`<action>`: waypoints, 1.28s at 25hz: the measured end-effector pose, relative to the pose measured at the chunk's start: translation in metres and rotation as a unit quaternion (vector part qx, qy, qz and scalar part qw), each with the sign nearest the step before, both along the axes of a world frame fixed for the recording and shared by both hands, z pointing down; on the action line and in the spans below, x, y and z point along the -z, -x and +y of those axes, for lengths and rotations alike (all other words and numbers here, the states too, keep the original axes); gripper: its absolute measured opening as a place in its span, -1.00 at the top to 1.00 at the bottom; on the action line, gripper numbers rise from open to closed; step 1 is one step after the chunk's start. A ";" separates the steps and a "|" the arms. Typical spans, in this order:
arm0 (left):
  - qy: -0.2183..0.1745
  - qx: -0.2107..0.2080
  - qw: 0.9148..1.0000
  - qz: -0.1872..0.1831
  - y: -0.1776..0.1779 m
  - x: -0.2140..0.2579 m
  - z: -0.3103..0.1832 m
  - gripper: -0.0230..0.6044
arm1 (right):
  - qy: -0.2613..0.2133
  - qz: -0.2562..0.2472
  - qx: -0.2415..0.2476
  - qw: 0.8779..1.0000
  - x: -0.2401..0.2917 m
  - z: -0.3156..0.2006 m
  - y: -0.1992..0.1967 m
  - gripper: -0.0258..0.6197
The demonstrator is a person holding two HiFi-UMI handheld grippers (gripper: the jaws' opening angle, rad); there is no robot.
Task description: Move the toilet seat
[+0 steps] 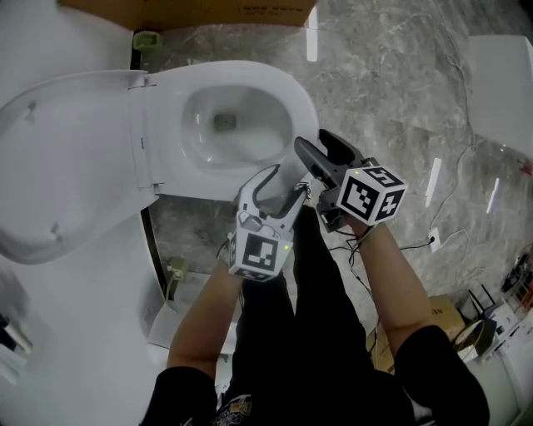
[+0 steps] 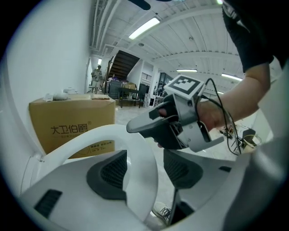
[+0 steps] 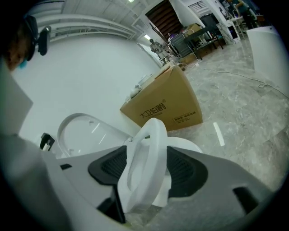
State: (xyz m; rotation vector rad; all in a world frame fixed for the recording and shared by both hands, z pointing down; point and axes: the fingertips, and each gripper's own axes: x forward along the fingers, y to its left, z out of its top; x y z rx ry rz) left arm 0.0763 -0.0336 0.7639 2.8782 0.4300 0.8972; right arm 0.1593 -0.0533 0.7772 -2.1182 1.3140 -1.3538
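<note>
The white toilet seat (image 1: pixel 303 116) is a ring over the bowl, with its front edge at both grippers. In the right gripper view the seat (image 3: pixel 149 149) stands edge-on between the dark pads and touches both, so my right gripper (image 3: pixel 146 169) is shut on it. That gripper (image 1: pixel 316 143) is the dark one in the head view. The white left gripper (image 1: pixel 273 185) has its jaws spread around the seat's front rim. In its own view the seat (image 2: pixel 140 153) lies against one pad, and a strip of floor shows before the other. The lid (image 1: pixel 58 158) stands open against the wall.
A cardboard box (image 1: pixel 208 10) stands on the marble floor behind the toilet. Cables (image 1: pixel 433 241) trail across the floor to the right. A white object (image 1: pixel 504 66) sits at the far right. My legs in black trousers (image 1: pixel 308 316) are close to the bowl's front.
</note>
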 end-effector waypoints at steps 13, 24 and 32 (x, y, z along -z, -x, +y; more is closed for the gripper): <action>-0.040 0.087 0.995 0.016 0.013 0.055 -0.041 0.19 | -0.056 0.045 0.119 0.990 0.099 -0.047 0.035 0.08; -0.086 0.231 0.968 0.043 0.035 0.115 -0.110 0.34 | -0.119 0.124 0.271 0.947 0.172 -0.112 0.072 0.16; -0.096 0.345 0.933 0.043 0.066 0.156 -0.166 0.35 | -0.123 0.215 0.420 0.873 0.209 -0.155 0.107 0.13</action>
